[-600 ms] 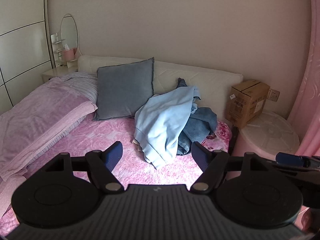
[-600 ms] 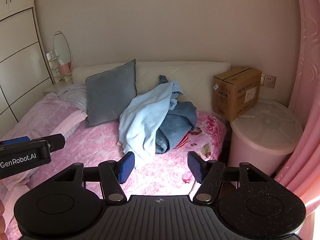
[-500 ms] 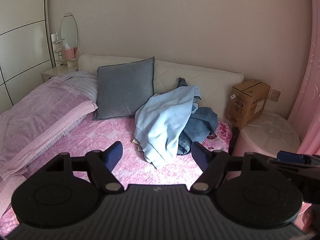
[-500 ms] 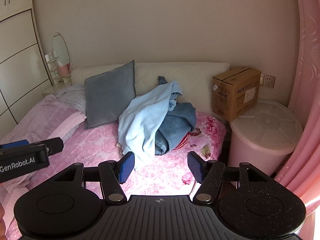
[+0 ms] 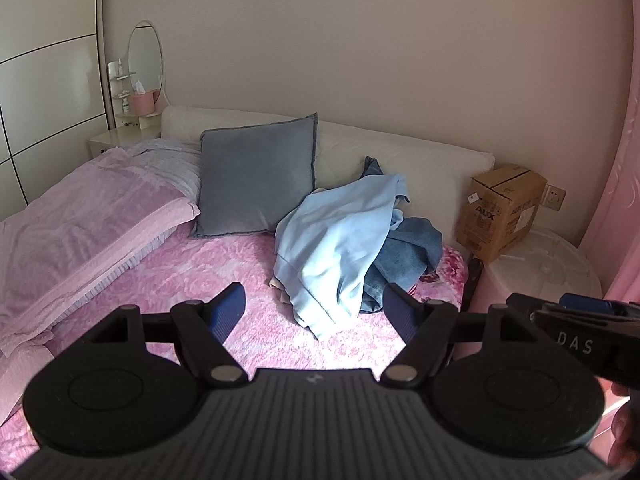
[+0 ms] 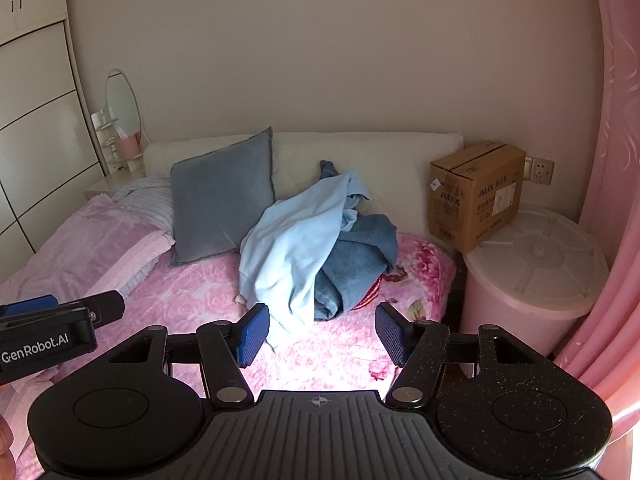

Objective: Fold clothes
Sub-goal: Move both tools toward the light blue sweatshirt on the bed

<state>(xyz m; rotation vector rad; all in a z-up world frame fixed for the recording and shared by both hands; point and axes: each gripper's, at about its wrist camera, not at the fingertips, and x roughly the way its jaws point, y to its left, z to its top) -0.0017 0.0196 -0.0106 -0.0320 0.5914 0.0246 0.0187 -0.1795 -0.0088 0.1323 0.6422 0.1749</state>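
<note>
A heap of clothes lies on the pink bed against the white headboard: a light blue garment (image 5: 336, 240) (image 6: 292, 240) drapes over darker blue denim (image 5: 404, 256) (image 6: 356, 252). My left gripper (image 5: 316, 308) hangs open above the bedspread, short of the heap, with nothing between its fingers. My right gripper (image 6: 320, 330) is open too, empty, pointing at the heap's near edge. Each gripper's body shows at the side of the other's view.
A grey cushion (image 5: 256, 180) leans on the headboard left of the heap. A folded pink blanket (image 5: 80, 224) covers the bed's left side. A cardboard box (image 6: 476, 196) sits on a white-lidded pink bin (image 6: 536, 264) right of the bed, beside a pink curtain (image 6: 612, 200).
Both views have shifted only slightly; the heap sits a touch lower in the right wrist view. The clothes have not moved and both grippers stay open.
</note>
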